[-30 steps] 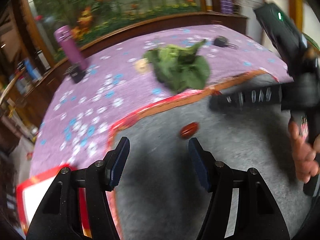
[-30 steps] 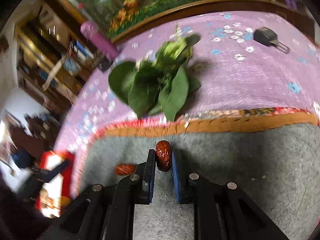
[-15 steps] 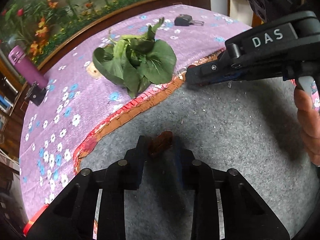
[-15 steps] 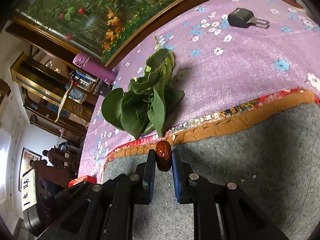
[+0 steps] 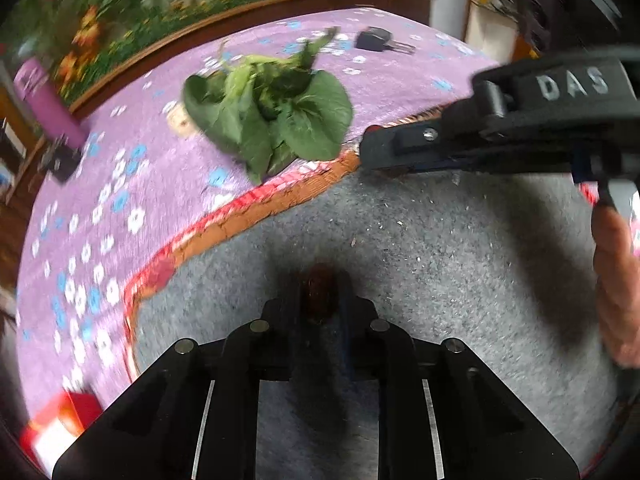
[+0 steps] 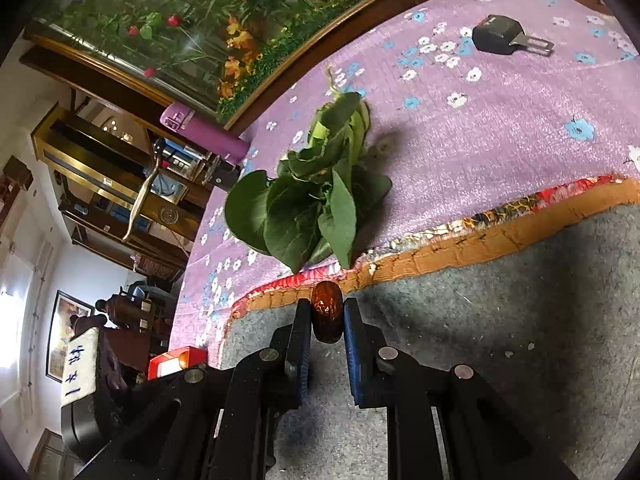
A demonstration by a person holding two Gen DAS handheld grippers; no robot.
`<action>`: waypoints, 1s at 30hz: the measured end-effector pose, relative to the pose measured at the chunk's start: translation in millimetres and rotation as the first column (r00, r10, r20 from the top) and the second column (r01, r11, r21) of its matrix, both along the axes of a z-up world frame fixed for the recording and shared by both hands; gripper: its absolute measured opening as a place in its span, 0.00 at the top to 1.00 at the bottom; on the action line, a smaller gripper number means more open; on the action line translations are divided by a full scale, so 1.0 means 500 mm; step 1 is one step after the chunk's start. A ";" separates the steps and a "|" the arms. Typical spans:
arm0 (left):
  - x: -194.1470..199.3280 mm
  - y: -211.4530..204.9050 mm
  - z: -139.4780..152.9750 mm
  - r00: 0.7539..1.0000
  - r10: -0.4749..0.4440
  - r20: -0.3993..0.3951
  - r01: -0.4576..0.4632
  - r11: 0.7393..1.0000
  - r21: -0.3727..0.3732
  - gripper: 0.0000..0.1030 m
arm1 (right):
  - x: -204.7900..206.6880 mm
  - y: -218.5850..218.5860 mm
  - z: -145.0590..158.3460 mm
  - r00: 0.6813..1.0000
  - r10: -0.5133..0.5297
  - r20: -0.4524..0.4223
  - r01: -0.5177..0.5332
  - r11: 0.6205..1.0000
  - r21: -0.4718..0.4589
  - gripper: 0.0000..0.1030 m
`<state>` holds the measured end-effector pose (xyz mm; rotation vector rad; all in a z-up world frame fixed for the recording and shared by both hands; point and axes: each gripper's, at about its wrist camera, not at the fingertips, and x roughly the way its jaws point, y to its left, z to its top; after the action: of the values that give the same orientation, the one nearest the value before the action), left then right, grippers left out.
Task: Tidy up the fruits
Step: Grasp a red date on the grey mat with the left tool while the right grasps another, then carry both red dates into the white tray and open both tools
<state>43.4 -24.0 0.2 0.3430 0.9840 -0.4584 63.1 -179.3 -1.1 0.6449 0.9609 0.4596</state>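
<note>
Two red dates are now gripped, one per gripper. Left gripper (image 5: 320,296) has just been closing its jaws and now pinches the second red date (image 5: 319,284) low over the grey mat (image 5: 460,280), near the mat's orange-trimmed far edge; a second ago that date lay loose between spread jaws. Right gripper (image 6: 327,320) keeps its jaws pressed on the first red date (image 6: 327,314), held above the same edge. Leafy greens (image 6: 312,208) sit just beyond on the purple floral cloth (image 6: 500,120). Both fruits look ready for carrying off; no destination container shows.
</note>
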 end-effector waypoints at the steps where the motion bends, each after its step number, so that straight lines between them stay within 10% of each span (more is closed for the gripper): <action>1: -0.003 0.003 0.002 1.000 0.019 -0.001 -0.019 1.000 -0.014 0.85 | -0.001 0.008 0.003 1.000 0.006 0.007 -0.006 1.000 -0.003 0.85; 14: -0.192 0.129 0.101 0.941 0.318 0.120 -0.282 0.928 -0.244 0.85 | -0.028 0.064 0.025 0.992 0.071 0.107 -0.061 0.993 -0.099 0.85; 30: -0.417 0.388 0.210 0.756 0.565 0.331 -0.477 0.821 -0.312 0.85 | -0.134 0.161 0.060 0.966 0.120 0.227 -0.094 0.988 -0.125 0.85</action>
<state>-165.1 170.2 105.3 -0.0448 0.5684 0.0381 -4.0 -98.5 28.8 0.4256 0.7930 0.5599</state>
